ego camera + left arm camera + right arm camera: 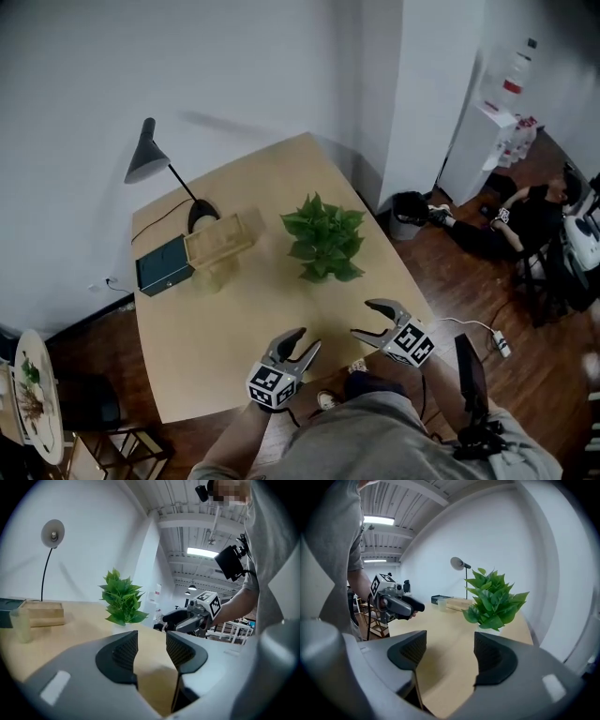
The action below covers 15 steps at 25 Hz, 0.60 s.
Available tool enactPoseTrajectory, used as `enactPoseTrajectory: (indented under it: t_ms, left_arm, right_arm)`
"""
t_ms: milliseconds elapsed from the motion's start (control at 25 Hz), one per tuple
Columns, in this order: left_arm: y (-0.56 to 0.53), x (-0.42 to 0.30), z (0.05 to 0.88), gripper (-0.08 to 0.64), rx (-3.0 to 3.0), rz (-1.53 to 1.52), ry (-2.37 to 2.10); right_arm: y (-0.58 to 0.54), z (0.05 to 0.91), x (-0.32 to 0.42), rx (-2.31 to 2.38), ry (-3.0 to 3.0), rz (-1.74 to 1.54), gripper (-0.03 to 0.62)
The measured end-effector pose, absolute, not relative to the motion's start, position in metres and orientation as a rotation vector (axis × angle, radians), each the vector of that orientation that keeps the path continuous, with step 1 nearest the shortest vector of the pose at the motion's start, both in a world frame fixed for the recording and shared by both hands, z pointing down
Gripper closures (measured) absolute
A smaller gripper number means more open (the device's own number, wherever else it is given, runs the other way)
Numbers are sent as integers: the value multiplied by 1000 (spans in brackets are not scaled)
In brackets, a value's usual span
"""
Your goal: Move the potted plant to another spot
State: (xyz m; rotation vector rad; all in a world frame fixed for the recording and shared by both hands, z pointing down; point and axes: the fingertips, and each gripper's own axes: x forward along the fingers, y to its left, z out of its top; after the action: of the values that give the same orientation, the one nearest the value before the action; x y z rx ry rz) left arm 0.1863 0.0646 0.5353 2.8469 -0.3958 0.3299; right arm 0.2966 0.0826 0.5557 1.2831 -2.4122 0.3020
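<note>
The potted plant (323, 239) has broad green leaves and stands on the right half of the light wooden table (234, 366). Its pot is mostly hidden by leaves. My left gripper (302, 341) hovers over the table's near edge, jaws open and nothing between them. My right gripper (367, 319) hangs just right of it, also open and holding nothing. Both are well short of the plant. In the left gripper view the plant (123, 603) shows beyond the left gripper (152, 644). In the right gripper view the plant (494, 599) stands ahead to the right of the right gripper (450, 651).
A black desk lamp (150, 155), a dark box (164, 265), a wooden box (220, 239) and a translucent cup (208, 278) stand on the table's far left. A black bin (408, 214) stands past the table's far corner. A person (525, 216) sits on the floor at the right.
</note>
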Motion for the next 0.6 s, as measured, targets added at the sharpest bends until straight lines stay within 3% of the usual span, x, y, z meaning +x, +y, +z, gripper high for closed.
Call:
enactPoseTrajectory:
  t_ms: [600]
  left_arm:
    - [132,183,534,549,2783,327,-488]
  right_arm:
    - [150,556,286,1207,-2384,327,411]
